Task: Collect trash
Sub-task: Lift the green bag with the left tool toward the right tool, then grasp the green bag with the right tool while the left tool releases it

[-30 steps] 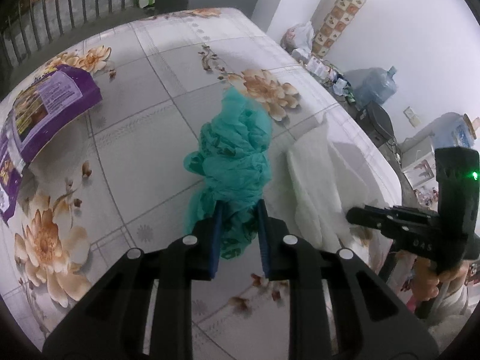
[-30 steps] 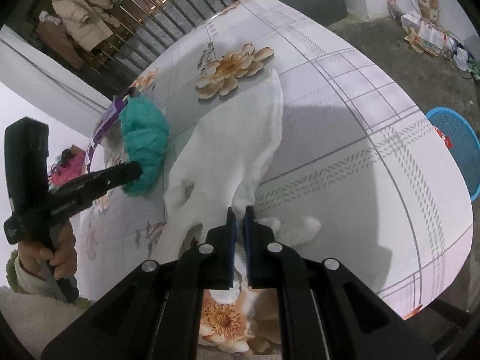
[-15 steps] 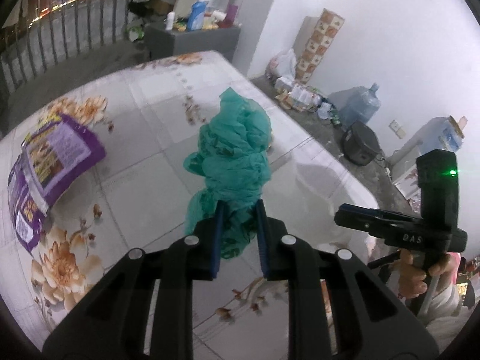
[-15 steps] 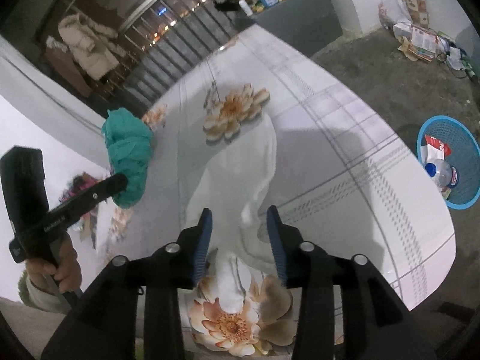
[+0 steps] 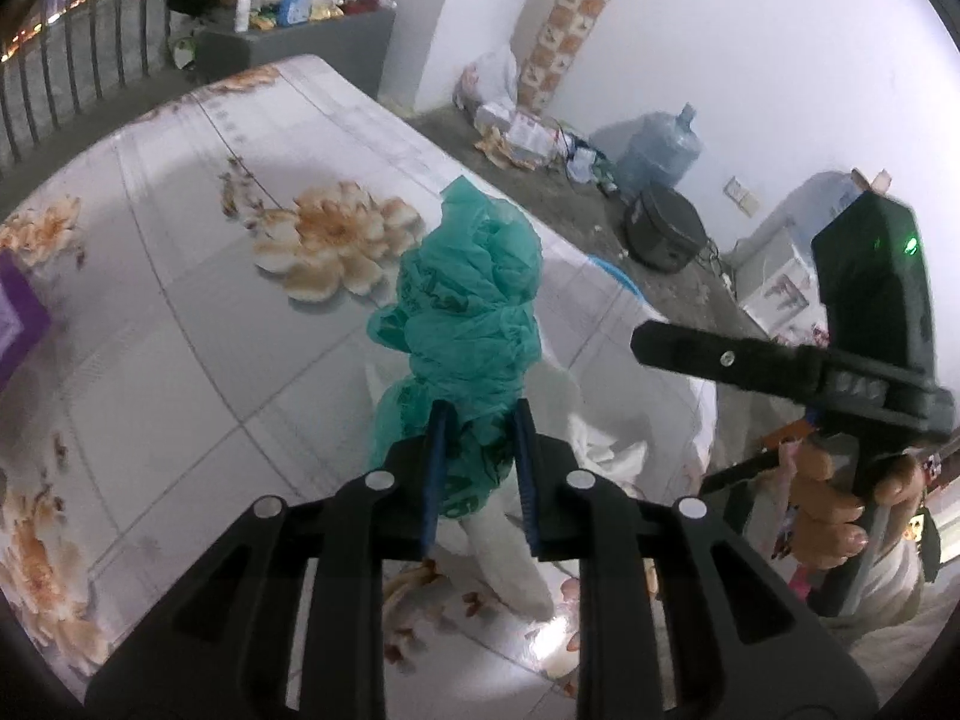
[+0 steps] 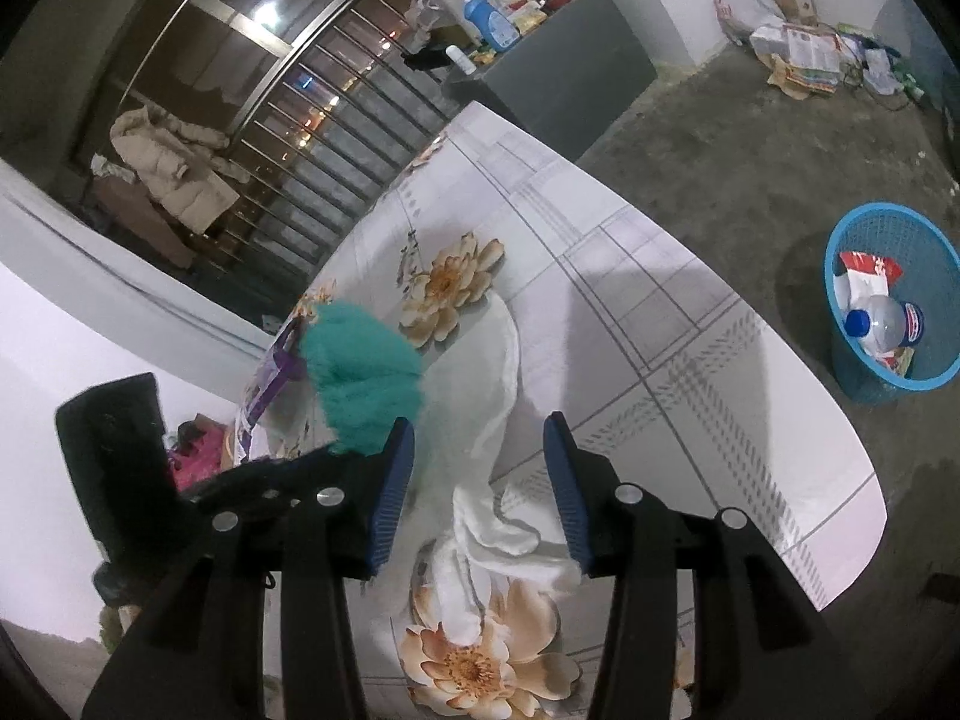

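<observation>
**Green bag lifted, white cloth let go**

The purple packet (image 5: 18,315) is cut off at the left frame edge, its print unreadable. The letters on the right tongs' (image 6: 480,480) body (seen from the left wrist) are too blurred to read. The left tongs (image 5: 477,468) pinch the crumpled green plastic bag (image 5: 462,324) above the table (image 5: 180,276). The right tongs' jaws, just opening, stand spread over the white cloth (image 6: 492,360), not pressing it. A blue basket (image 6: 888,306) stands far right on the floor.

Dim, bluish indoor light, glare on the glossy table (image 5: 180,276), fisheye-bent, dark-vignetted edges, slight blur.
</observation>
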Demonstrator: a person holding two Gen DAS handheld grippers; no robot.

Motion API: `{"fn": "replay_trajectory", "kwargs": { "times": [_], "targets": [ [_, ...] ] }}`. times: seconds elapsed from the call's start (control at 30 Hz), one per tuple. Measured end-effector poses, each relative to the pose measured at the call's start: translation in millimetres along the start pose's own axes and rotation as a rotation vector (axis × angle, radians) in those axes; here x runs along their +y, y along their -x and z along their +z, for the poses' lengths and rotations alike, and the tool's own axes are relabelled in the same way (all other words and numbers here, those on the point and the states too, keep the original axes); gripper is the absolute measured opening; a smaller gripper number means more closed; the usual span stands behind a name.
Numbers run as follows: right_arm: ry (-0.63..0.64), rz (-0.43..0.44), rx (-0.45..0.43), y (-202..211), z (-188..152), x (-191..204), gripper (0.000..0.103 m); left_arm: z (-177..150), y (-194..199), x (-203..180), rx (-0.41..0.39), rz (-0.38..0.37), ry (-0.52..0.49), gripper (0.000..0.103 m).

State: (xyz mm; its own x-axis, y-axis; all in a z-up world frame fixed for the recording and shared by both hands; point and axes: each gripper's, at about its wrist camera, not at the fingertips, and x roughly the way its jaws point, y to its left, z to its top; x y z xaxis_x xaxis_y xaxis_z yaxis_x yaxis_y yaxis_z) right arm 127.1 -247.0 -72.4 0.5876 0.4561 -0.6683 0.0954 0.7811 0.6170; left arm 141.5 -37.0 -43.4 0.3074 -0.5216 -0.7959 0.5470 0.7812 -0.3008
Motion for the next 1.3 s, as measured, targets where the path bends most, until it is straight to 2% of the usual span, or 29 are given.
{"fn": "replay_trajectory", "kwargs": {
  "times": [0.1, 0.17, 0.27, 0.33, 0.53, 0.7, 0.73, 0.87, 0.97, 1.17, 1.3],
  "targets": [
    [-0.009, 0.004, 0.007, -3, 1, -3, 0.044, -4, -5, -3, 0.009, 0.000, -0.018, 0.030],
    [-0.014, 0.011, 0.012, -5, 2, -4, 0.044, -7, 0, -4, -0.002, -0.020, -0.015, 0.046],
    [-0.018, 0.021, 0.022, -9, 5, -4, 0.044, -11, 14, -5, -0.041, -0.040, -0.025, 0.055],
    [-0.015, 0.029, 0.028, -11, 6, -2, 0.044, -12, 21, -2, -0.058, -0.059, -0.034, 0.057],
    [-0.039, 0.077, 0.050, -10, 3, 6, 0.044, -21, 43, 10, -0.098, -0.094, -0.030, 0.057],
    [-0.076, 0.152, 0.090, -17, 0, 15, 0.044, -25, 51, 23, -0.126, -0.056, -0.011, 0.056],
    [-0.082, 0.156, 0.103, -22, 0, 18, 0.044, -24, 50, 27, -0.129, -0.040, -0.001, 0.052],
    [-0.118, 0.124, 0.158, -46, 4, 24, 0.044, -19, 34, 42, -0.119, -0.036, 0.054, 0.033],
    [-0.151, 0.082, 0.181, -61, 6, 25, 0.044, -18, 20, 46, -0.096, -0.066, 0.064, 0.027],
    [-0.181, -0.001, 0.194, -75, 6, 24, 0.046, -27, 9, 38, -0.072, -0.106, 0.048, 0.025],
    [-0.202, 0.011, 0.194, -80, 5, 22, 0.048, -29, 2, 37, -0.060, -0.111, 0.055, 0.025]
  ]
}}
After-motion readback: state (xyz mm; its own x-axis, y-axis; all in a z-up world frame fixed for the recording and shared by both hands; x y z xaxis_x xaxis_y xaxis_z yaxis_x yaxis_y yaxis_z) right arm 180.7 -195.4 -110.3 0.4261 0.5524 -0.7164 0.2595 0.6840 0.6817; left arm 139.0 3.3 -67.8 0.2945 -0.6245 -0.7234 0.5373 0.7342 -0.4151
